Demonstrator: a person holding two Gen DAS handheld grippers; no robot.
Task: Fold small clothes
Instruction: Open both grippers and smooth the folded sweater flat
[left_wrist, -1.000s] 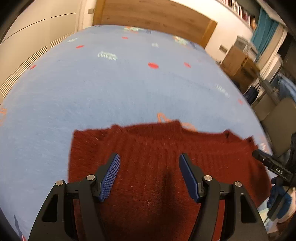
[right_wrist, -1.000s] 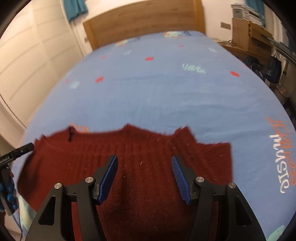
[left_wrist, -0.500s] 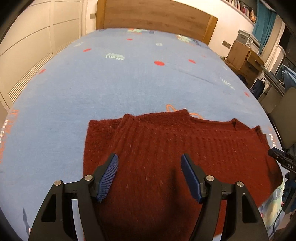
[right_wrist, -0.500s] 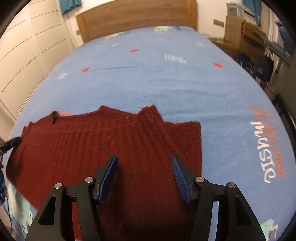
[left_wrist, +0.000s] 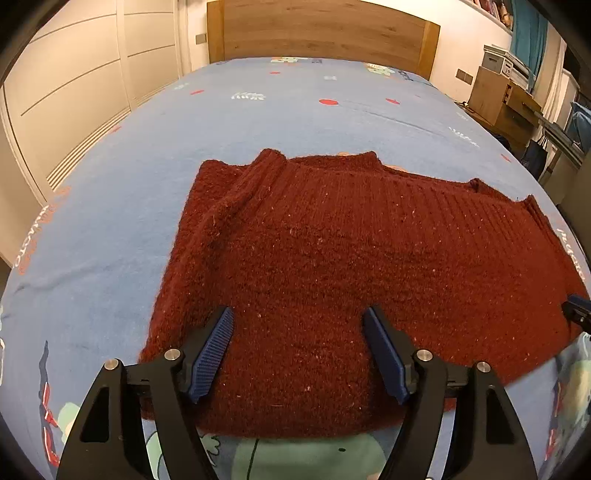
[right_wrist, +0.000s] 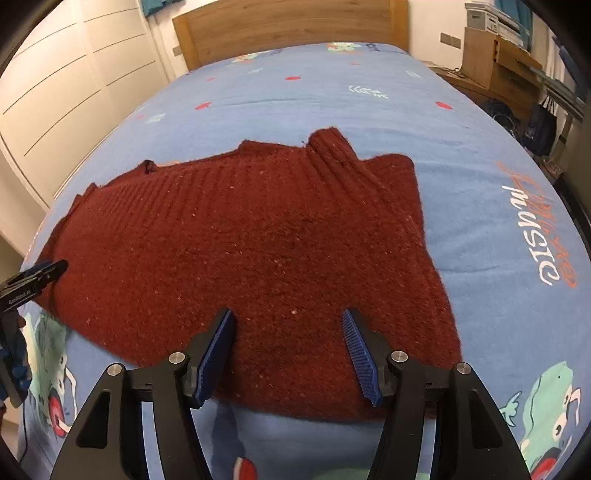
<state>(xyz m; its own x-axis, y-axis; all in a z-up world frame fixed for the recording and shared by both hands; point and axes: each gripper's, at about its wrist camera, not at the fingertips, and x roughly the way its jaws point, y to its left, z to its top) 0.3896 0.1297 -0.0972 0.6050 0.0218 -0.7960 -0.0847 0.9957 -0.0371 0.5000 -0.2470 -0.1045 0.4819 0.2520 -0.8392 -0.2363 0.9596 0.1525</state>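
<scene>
four fingers above one red sweater.

A big bed has a blue cover with red dots, little leaves, cartoon animals and the word "MUSIC". A dark red knitted sweater lies spread out flat on it, near the front edge.
</scene>
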